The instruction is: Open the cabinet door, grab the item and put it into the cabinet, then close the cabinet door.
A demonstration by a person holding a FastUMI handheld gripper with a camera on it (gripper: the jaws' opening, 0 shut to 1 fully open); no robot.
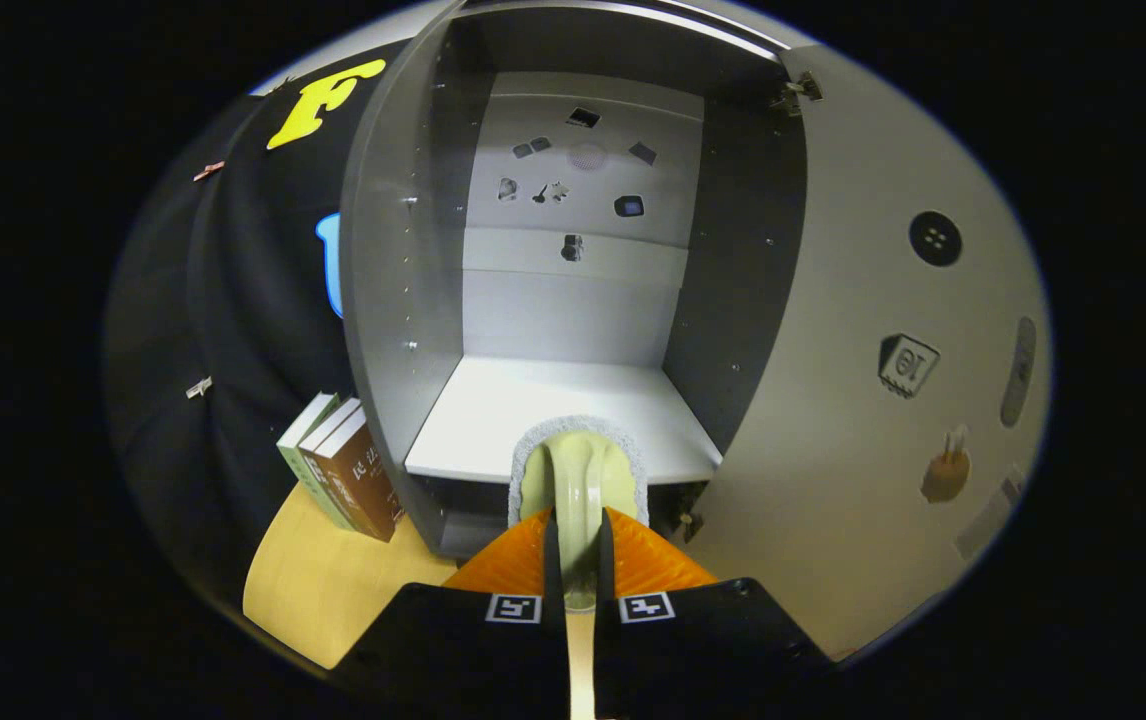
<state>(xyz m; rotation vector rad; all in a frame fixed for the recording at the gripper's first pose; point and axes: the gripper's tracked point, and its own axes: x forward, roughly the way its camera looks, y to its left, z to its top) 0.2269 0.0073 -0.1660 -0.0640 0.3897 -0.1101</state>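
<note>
the gripper (579, 560) is clenched on the pale brush (579, 480) by its handle (head forward), poised before the open cabinet (553, 400) shelf, door (863, 400) swung aside for entry.

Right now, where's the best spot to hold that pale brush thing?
By its slim handle, from the tail end, as the tool already does with both fingers pressing its sides. The wide fuzzy-rimmed head points ahead over the cabinet shelf.

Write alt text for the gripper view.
The gripper is shut on a pale brush by its handle, held just before the open cabinet's white shelf. The door is swung right; books stand left.
</note>
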